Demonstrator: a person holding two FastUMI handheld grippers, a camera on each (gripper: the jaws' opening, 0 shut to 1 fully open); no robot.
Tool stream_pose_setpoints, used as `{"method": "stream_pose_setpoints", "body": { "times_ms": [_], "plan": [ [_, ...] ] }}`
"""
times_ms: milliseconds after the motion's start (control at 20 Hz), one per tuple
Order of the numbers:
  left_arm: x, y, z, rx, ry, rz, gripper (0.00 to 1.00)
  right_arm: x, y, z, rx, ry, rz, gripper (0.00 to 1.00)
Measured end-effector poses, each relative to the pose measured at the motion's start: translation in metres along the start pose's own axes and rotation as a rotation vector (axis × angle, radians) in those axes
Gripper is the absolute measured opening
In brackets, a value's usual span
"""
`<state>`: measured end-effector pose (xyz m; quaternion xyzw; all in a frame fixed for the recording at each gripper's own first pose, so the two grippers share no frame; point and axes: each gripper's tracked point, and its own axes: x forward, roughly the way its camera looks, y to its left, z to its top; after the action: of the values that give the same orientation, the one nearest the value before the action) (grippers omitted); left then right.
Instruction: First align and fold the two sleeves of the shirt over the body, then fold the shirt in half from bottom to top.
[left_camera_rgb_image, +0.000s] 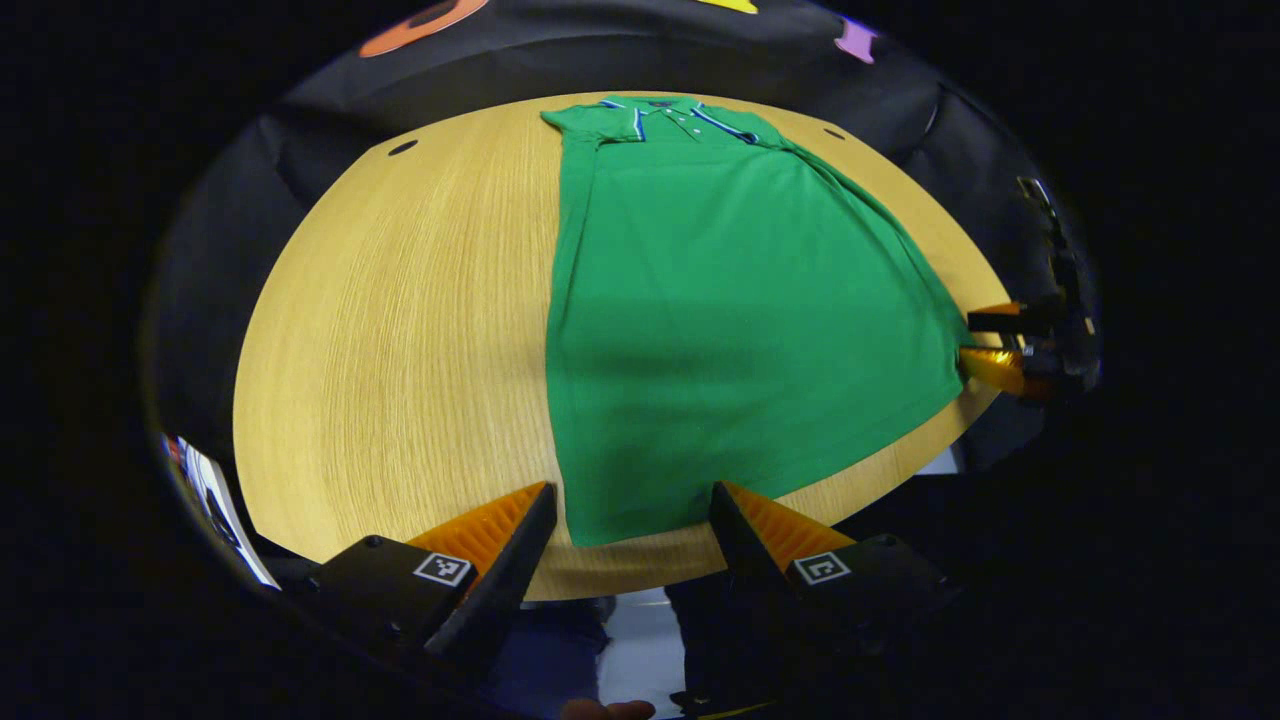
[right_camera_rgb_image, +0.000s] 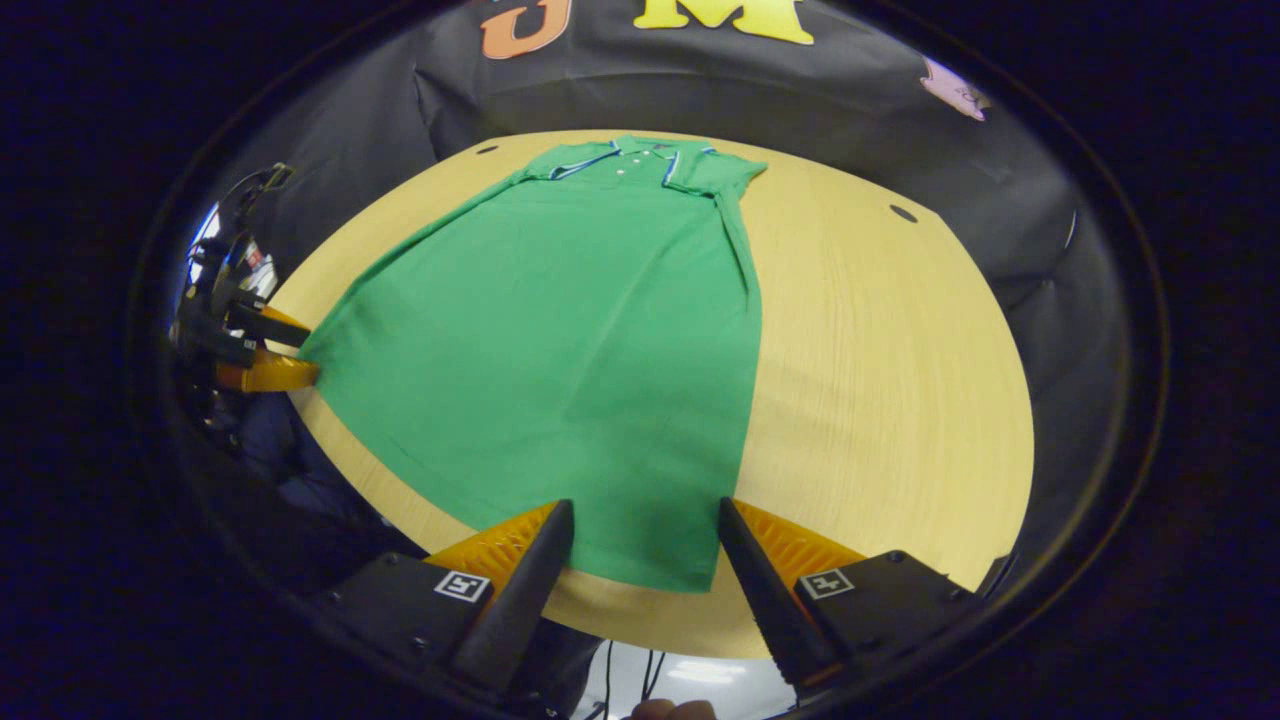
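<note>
A green polo shirt (left_camera_rgb_image: 730, 310) lies flat on the wooden table (left_camera_rgb_image: 400, 330), collar at the far end, its sides lying straight. In the left gripper view, my left gripper (left_camera_rgb_image: 632, 495) is open over the shirt's near hem, with the hem's left corner between its fingers. My right gripper (left_camera_rgb_image: 990, 343) sits at the hem's other corner, its fingers apart. In the right gripper view, the right gripper (right_camera_rgb_image: 645, 505) is open over the hem of the shirt (right_camera_rgb_image: 560, 340) by its right corner. The left gripper (right_camera_rgb_image: 275, 350) stands at the far-left corner.
The shirt's hem lies close to the near edge of the table (right_camera_rgb_image: 880, 400). Bare wood stretches left of the shirt in the left gripper view and right of it in the right gripper view. Small holes (left_camera_rgb_image: 403, 147) (right_camera_rgb_image: 903, 213) mark the tabletop's far side.
</note>
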<state>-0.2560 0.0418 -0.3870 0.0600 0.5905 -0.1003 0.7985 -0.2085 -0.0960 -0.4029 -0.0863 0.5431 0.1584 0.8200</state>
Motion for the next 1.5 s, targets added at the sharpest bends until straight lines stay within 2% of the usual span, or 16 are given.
{"method": "stream_pose_setpoints", "body": {
  "times_ms": [150, 200, 250, 300, 400, 450, 650, 900, 1500],
  "plan": [
    [-0.001, 0.001, 0.003, -0.032, -0.016, 0.008, 1.0, 0.001, 0.0, -0.001, 0.0, -0.015, 0.001, 0.96],
    [0.0, 0.006, 0.002, -0.045, -0.024, 0.016, 1.0, 0.001, -0.001, 0.002, 0.004, -0.021, 0.001, 0.78],
    [0.002, 0.006, 0.008, -0.055, -0.034, 0.021, 0.93, 0.002, 0.0, 0.002, 0.003, -0.02, 0.005, 0.6],
    [0.009, 0.011, 0.014, -0.049, -0.046, 0.037, 0.81, 0.002, 0.0, 0.006, -0.005, -0.033, 0.0, 0.42],
    [0.007, 0.009, 0.02, -0.024, -0.039, 0.018, 0.08, 0.002, 0.002, 0.01, -0.022, -0.04, -0.003, 0.07],
    [0.007, 0.008, 0.021, -0.019, -0.038, -0.001, 0.04, 0.002, 0.001, 0.008, -0.04, -0.034, 0.002, 0.02],
    [0.004, 0.006, 0.029, -0.079, -0.048, -0.055, 0.03, -0.001, 0.001, 0.016, -0.038, -0.02, 0.034, 0.03],
    [-0.013, 0.003, 0.057, -0.117, -0.118, -0.094, 0.03, -0.014, -0.004, 0.039, 0.072, -0.041, 0.059, 0.02],
    [-0.055, 0.017, 0.163, -0.197, -0.333, -0.137, 0.03, -0.046, -0.035, 0.153, 0.175, -0.235, 0.052, 0.03]
  ]
}}
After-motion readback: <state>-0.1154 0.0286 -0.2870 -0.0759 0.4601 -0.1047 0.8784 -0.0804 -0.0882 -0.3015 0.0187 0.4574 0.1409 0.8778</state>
